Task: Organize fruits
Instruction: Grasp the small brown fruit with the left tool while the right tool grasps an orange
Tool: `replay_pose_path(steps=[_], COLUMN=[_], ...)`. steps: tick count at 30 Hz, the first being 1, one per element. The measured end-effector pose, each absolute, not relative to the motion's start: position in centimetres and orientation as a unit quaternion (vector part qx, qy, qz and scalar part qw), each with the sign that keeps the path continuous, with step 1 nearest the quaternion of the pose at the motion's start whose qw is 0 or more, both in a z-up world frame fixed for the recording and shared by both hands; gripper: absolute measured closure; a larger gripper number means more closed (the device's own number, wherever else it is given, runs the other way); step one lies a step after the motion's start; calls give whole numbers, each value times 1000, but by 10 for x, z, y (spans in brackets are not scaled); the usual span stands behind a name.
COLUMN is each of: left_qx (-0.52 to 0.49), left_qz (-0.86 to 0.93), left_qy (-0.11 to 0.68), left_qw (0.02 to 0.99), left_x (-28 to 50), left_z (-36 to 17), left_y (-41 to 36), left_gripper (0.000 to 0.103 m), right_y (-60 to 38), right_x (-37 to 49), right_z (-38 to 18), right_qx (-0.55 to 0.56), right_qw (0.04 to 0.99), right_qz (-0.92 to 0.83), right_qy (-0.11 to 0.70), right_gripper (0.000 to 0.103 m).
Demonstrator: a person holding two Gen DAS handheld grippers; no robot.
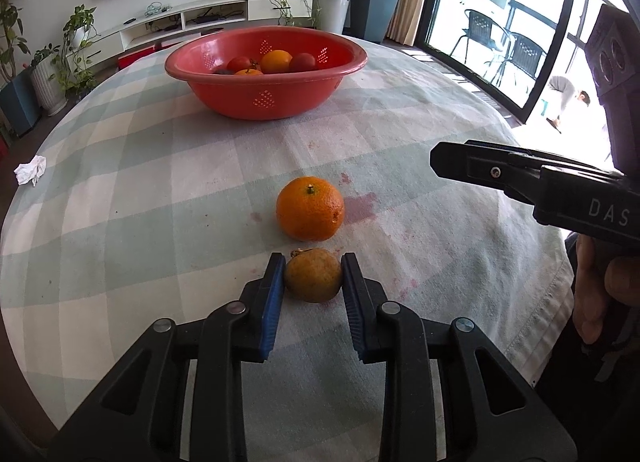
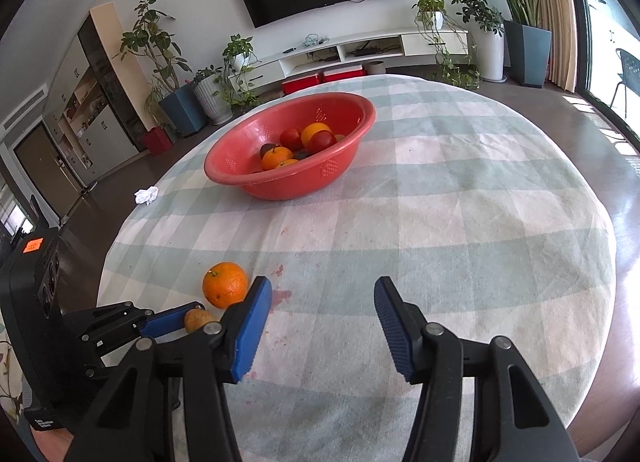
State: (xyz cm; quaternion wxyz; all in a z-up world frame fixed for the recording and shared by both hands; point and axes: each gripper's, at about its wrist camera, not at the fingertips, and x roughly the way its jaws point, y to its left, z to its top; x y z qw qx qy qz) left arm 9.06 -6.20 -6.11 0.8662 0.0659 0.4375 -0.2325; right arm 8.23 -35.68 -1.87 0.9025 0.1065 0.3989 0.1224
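A small brownish fruit (image 1: 313,275) lies on the checked tablecloth, and my left gripper (image 1: 313,262) is shut on it, both blue pads touching its sides. An orange (image 1: 310,209) sits just beyond it. A red basin (image 1: 266,95) at the far side holds oranges and red fruits. In the right wrist view my right gripper (image 2: 322,294) is open and empty above the cloth; the orange (image 2: 225,284) and the brownish fruit (image 2: 198,320) are to its left, the basin (image 2: 280,185) farther back. The right gripper also shows side-on in the left wrist view (image 1: 440,159).
A crumpled white tissue (image 1: 31,169) lies near the table's left edge; it also shows in the right wrist view (image 2: 147,194). Pink stains mark the cloth (image 1: 360,205) by the orange. The round table's edge (image 2: 600,262) curves on the right. Plants and a TV shelf stand behind.
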Motion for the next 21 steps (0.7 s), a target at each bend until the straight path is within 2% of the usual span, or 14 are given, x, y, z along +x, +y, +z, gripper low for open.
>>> replay_pose_path(steps=[11, 21], left_qx=[17, 12], left_qz=[-188, -176], left_qy=[421, 414], left_qw=[887, 893], left_x=[105, 109], left_z=[-53, -54], left_y=[-5, 12], left_gripper=[77, 77], right_y=[-287, -252], right_x=[89, 117], right_z=[-13, -35], right_qx=[12, -11], right_qw=[891, 872], right_qz=[194, 182], right_qy=[410, 454], right_gripper=[46, 47])
